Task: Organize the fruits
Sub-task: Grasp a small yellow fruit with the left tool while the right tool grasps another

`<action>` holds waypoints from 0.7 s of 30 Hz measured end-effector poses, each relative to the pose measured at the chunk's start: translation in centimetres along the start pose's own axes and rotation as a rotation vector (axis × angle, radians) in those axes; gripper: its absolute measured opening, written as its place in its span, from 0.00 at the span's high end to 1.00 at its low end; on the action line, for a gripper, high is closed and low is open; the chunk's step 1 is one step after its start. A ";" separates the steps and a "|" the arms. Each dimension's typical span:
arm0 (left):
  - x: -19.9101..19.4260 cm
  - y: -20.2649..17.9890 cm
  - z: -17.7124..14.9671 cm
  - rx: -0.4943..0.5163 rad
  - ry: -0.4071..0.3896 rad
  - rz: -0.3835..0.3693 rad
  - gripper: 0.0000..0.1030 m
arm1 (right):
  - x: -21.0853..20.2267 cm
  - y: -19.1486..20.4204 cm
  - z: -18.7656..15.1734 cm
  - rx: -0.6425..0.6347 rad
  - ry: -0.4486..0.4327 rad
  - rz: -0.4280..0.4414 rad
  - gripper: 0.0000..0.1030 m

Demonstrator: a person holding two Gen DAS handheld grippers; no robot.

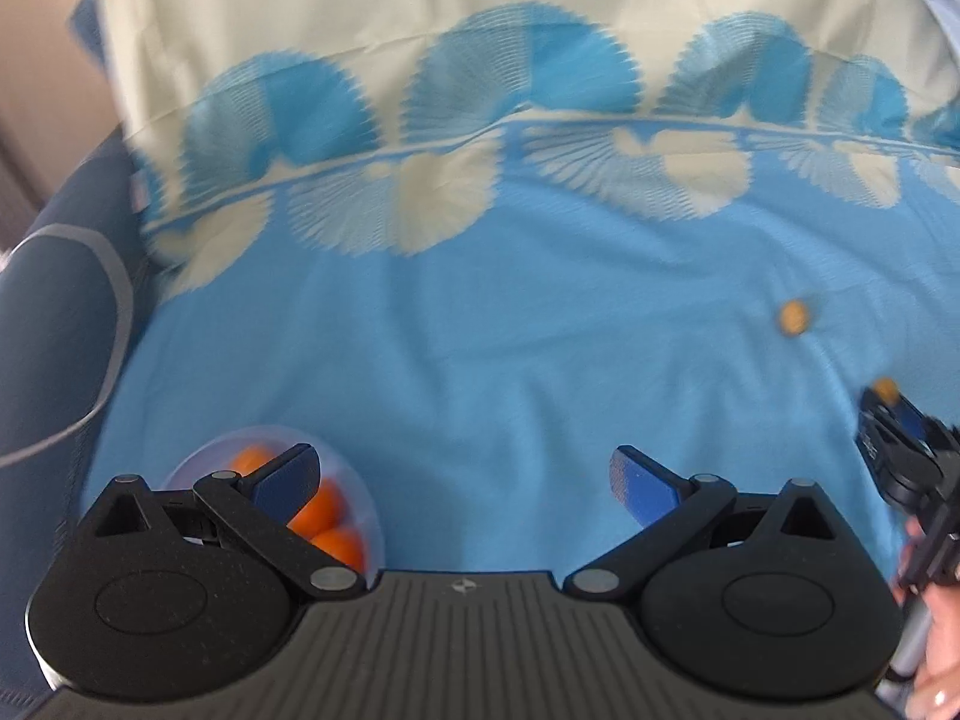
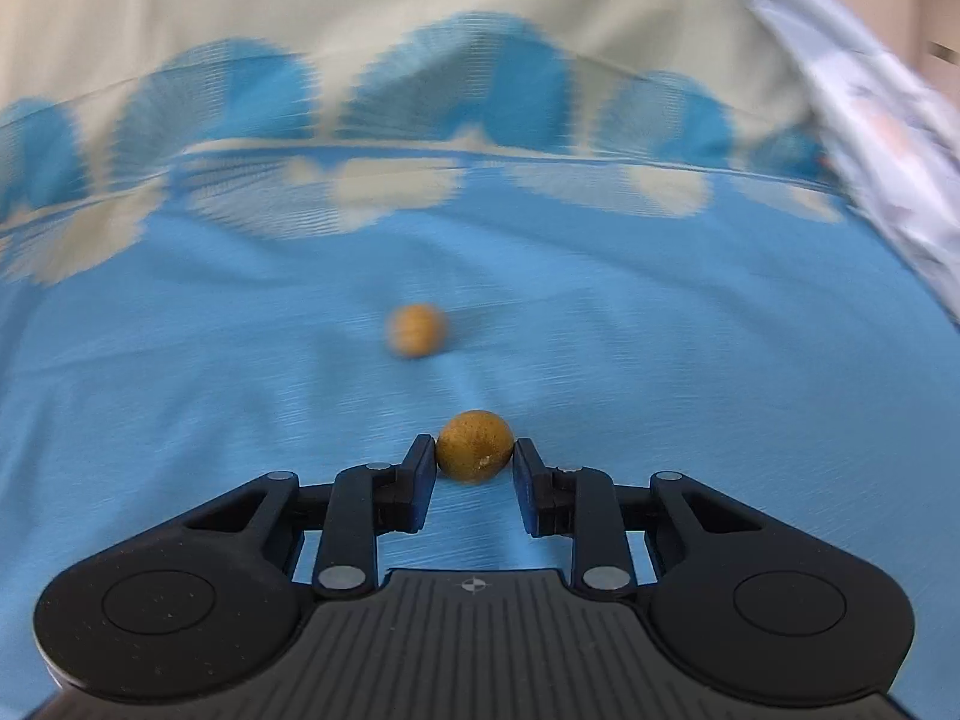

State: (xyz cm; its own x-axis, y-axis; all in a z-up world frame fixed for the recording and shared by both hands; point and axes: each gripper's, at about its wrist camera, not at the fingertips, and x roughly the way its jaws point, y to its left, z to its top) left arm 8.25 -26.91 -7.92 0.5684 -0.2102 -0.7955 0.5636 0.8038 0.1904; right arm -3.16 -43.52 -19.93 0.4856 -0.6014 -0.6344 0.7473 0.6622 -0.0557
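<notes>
My right gripper (image 2: 474, 450) is shut on a small brown-yellow round fruit (image 2: 475, 445) held between its blue fingertips above the blue sheet. A second brown fruit (image 2: 417, 330) lies on the sheet farther ahead. In the left wrist view my left gripper (image 1: 465, 468) is open and empty; a clear bowl (image 1: 360, 501) with orange fruits (image 1: 321, 510) sits behind its left finger. The right gripper (image 1: 888, 414) shows at the right edge with its fruit (image 1: 885, 387), and the loose fruit (image 1: 793, 317) lies beyond it.
A blue bedsheet (image 1: 480, 330) with a cream fan pattern (image 1: 480, 0) covers the surface. A dark blue cushion (image 1: 54, 312) lies at the left. A pale patterned cloth (image 2: 888, 138) hangs at the right.
</notes>
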 end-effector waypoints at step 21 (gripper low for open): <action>14.2 -18.8 6.2 0.125 0.049 -0.355 0.75 | 3.4 -8.7 0.3 0.220 0.019 -0.271 0.71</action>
State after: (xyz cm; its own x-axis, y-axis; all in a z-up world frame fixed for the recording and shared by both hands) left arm 9.48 -48.46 -19.20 0.2965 -0.4341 -0.8506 0.7911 0.6107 -0.0359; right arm -7.89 -51.43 -21.36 0.2489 -0.7326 -0.6335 0.9289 0.3658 -0.0581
